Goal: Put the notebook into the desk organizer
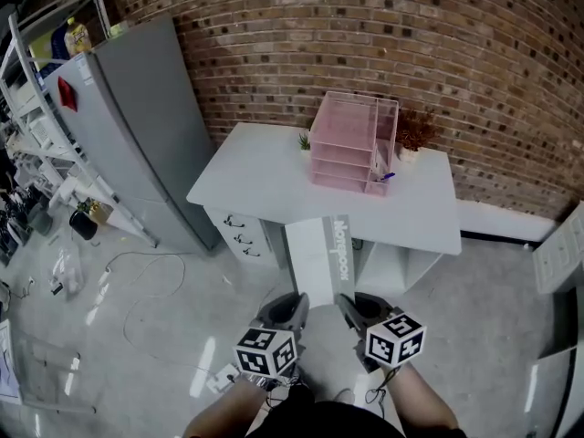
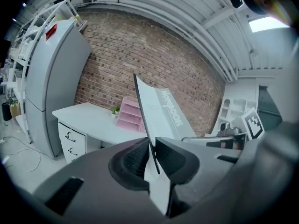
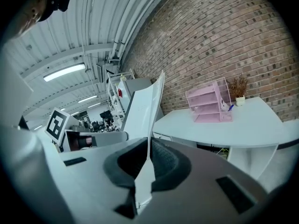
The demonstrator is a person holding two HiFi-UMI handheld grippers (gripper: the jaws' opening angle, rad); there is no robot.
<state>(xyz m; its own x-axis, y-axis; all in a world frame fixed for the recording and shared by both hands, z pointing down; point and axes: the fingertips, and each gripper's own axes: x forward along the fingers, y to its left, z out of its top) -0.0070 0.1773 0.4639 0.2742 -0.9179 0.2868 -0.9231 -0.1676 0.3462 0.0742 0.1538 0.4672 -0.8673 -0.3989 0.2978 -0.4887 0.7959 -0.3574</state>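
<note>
Notebook (image 1: 321, 254): white cover, with a grey band of white lettering on the side nearer the right gripper. It is held in the air and sticks out ahead of both sets of jaws, toward the desk.
Left gripper (image 1: 294, 308): jaws down to a thin gap, pads clamped on the notebook's near left corner. In the left gripper view (image 2: 152, 154) the cover rises edge-on from between the pads.
Right gripper (image 1: 350, 307): jaws almost together, pinching the near right corner. The right gripper view (image 3: 148, 154) shows the same, with the sheet edge-on between the pads.
Desk organizer (image 1: 354, 144): pink stacked trays in clear walls. It stands well ahead of both grippers, past the notebook's far end and apart from it.
Desk (image 1: 265, 185): white, ahead of the jaws, carrying the organizer at its back edge. Its drawers are ahead-left of the left gripper.
Pen (image 1: 387, 177): blue, in the organizer's side slot, ahead-right of the right gripper.
Brick wall (image 1: 383, 35): behind the desk, farthest from the jaws.
Fridge (image 1: 137, 126): grey, ahead-left of the left gripper, beside the desk.
</note>
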